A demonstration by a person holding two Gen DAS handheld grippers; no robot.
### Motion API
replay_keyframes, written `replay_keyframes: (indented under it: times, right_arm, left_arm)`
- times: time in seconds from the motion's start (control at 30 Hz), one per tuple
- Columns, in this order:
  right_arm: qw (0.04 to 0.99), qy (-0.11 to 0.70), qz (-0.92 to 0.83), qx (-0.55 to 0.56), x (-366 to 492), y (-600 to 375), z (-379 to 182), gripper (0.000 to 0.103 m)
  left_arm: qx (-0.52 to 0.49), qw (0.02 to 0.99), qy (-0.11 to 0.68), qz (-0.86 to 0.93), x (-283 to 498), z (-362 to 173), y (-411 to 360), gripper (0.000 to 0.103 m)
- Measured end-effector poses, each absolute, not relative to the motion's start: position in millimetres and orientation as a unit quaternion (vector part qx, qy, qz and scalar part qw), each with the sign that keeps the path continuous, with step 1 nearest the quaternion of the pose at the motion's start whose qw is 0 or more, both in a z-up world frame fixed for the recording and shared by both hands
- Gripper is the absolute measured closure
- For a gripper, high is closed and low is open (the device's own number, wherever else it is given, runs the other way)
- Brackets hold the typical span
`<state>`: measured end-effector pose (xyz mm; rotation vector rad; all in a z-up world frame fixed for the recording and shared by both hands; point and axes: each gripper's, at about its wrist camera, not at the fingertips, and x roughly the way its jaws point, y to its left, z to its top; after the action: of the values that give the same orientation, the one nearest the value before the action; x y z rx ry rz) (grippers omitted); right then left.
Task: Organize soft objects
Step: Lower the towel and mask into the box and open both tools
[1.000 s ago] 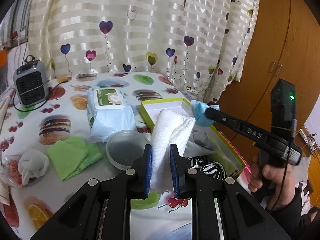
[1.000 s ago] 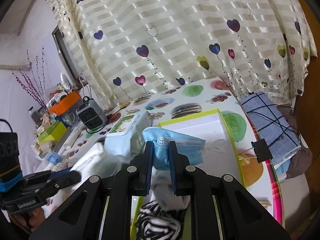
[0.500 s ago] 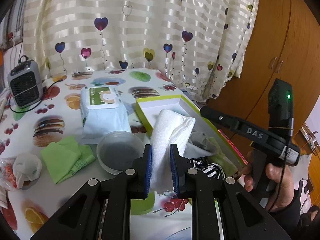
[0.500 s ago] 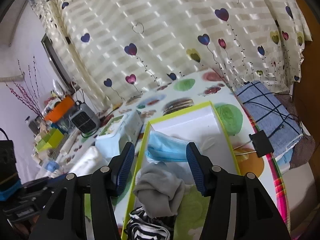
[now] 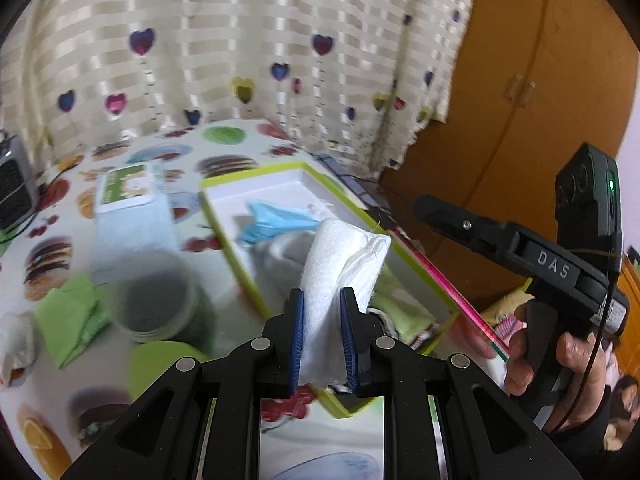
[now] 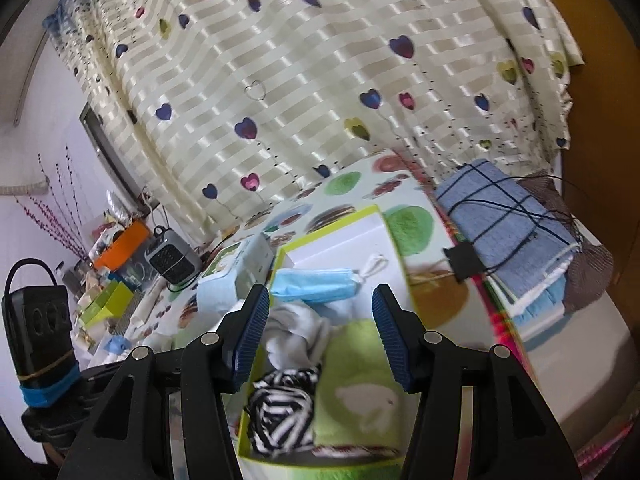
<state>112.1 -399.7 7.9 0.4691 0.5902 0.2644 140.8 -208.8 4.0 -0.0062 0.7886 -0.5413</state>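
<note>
My left gripper (image 5: 322, 340) is shut on a rolled white towel (image 5: 340, 264), held above the near end of a green-rimmed white box (image 5: 224, 216). A blue face mask (image 5: 276, 220) lies inside that box. In the right wrist view my right gripper (image 6: 320, 340) stands open over the box (image 6: 380, 216), nothing between its pads. Below it lie the blue face mask (image 6: 316, 284), a grey-white sock (image 6: 296, 336), a black-and-white striped cloth (image 6: 284, 412) and a green cloth (image 6: 360, 384). The right gripper's body (image 5: 520, 252) shows in the left wrist view, held by a hand (image 5: 560, 364).
A wet-wipes pack (image 5: 132, 208), a round plastic lid (image 5: 156, 296), a green cloth (image 5: 72, 316) and a small heater (image 5: 12, 184) sit on the fruit-print table. A folded blue towel (image 6: 508, 224) lies at the table's right edge. Curtain behind, wooden wardrobe (image 5: 540, 100) to the right.
My right gripper opened and let go of the blue face mask, which now lies in the box. My left gripper carried the white towel rightward over the box.
</note>
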Motion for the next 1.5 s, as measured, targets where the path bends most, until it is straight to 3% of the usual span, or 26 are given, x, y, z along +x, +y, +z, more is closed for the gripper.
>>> replay_keyframes:
  times: [0.23,0.5,0.67,1.5]
  right_arm:
    - [0.925,0.276,0.122,0.231,99.1,-410.7,12.6,0.048]
    - [0.927,0.283,0.12,0.213,95.1,-404.7,12.2,0.048]
    - [0.93,0.279,0.121,0.207,89.1,-400.6,17.1,0.048]
    - [0.938,0.289,0.128,0.144,54.0,-351.4,50.7,0.048]
  left_arm:
    - [0.027,0.873,0.382,-0.303,140.2,-0.1,-240.5,0.086]
    - [0.027,0.861,0.413,-0.295,154.8,-21.0,-247.7,0.069]
    - [0.026,0.873,0.391,-0.29,145.0,-6.7,-242.0,0.065]
    - [-0.009,0.899,0.356,-0.256,109.6,28.0,-194.6,0.065]
